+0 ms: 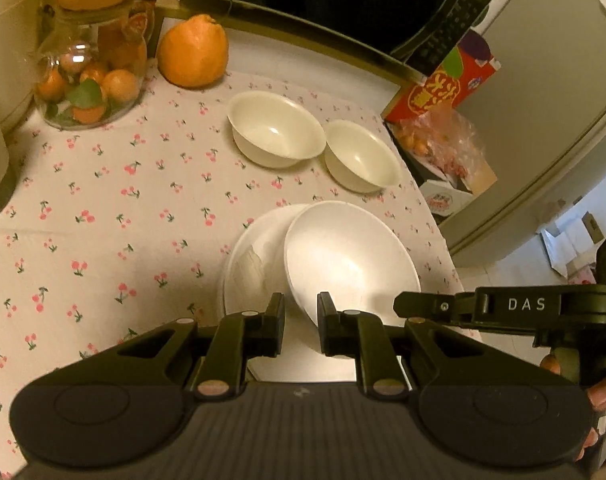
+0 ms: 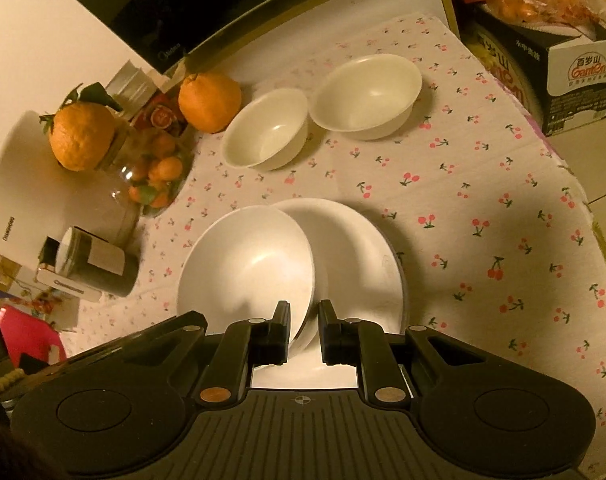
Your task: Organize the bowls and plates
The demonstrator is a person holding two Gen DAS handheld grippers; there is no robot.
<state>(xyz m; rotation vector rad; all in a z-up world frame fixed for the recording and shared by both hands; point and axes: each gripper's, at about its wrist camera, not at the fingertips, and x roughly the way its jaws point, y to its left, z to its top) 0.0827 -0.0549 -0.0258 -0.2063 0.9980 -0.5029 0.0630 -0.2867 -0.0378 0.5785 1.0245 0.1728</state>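
A white bowl (image 1: 349,256) is seen tilted on its side, resting inside a wider white dish (image 1: 247,264) at the near middle of the worktop (image 1: 103,208), which is covered by a cherry-print cloth. In the left wrist view the bowl's near rim is caught between the jaws of the left gripper (image 1: 301,320), which are drawn nearly together on it. In the right wrist view the same tilted bowl (image 2: 247,264) is seen leaning to the left within the dish (image 2: 367,264), and its lower edge is pinched between the nearly closed jaws of the right gripper (image 2: 305,322). The right gripper's black arm is also visible at the right edge of the left wrist view, with fingertips of a hand (image 1: 601,396) beside it.

Farther back on the cloth, two cream bowls stand upright just beside each other: a larger cream bowl (image 1: 275,128) and a smaller cream bowl (image 1: 361,156). Behind them a large orange fruit (image 1: 193,52) lies near a glass jar (image 1: 87,80) filled with small oranges, and another orange is set on the jar's mouth. A black microwave (image 1: 335,0) stands at the back of the worktop.
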